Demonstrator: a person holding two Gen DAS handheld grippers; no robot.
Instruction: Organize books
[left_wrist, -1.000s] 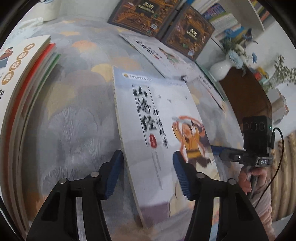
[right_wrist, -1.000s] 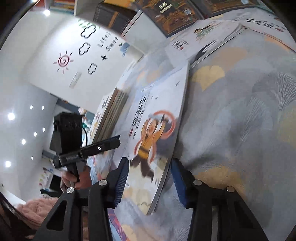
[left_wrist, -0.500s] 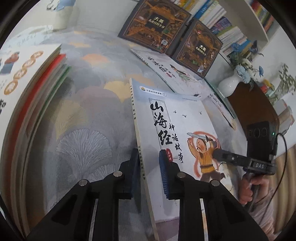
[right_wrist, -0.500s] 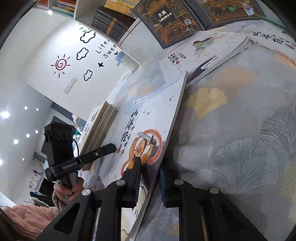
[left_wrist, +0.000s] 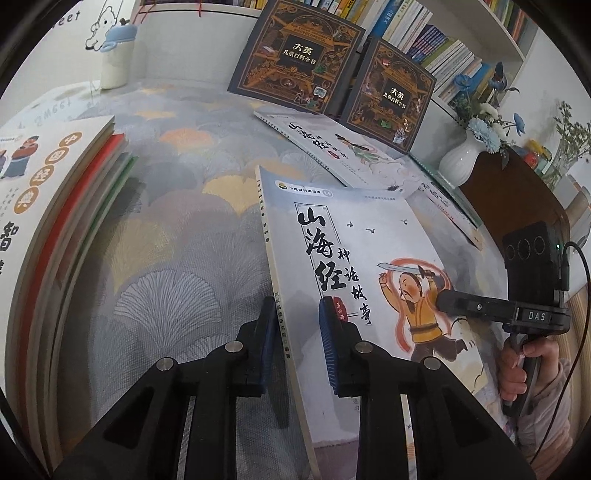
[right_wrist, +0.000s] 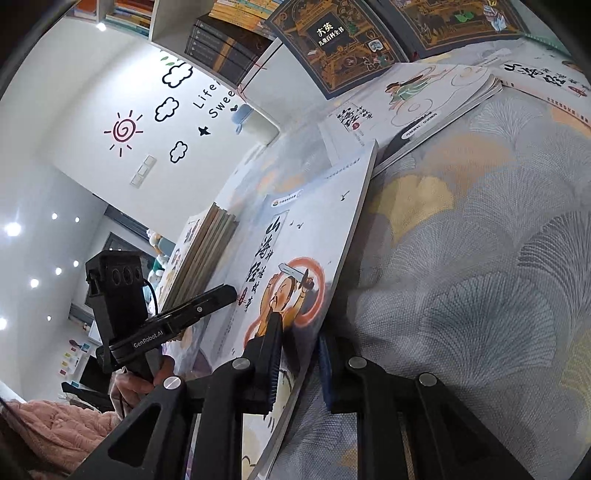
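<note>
Patterned tablecloth (left_wrist: 192, 229); book (left_wrist: 369, 258) pinched between both tongs.

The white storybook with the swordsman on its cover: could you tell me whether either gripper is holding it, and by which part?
Both hold the storybook: the left gripper clamps its spine edge, the right gripper the opposite, open edge.

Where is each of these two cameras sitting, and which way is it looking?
Left wrist: on the left gripper, looking down along its fingers at the book it grips by the spine; the right gripper and hand show at right.
Right wrist: on the right gripper, clamped on the book's opposite edge; the left gripper and hand show at left.
Shared: the book, tablecloth, dark encyclopedias.
</note>
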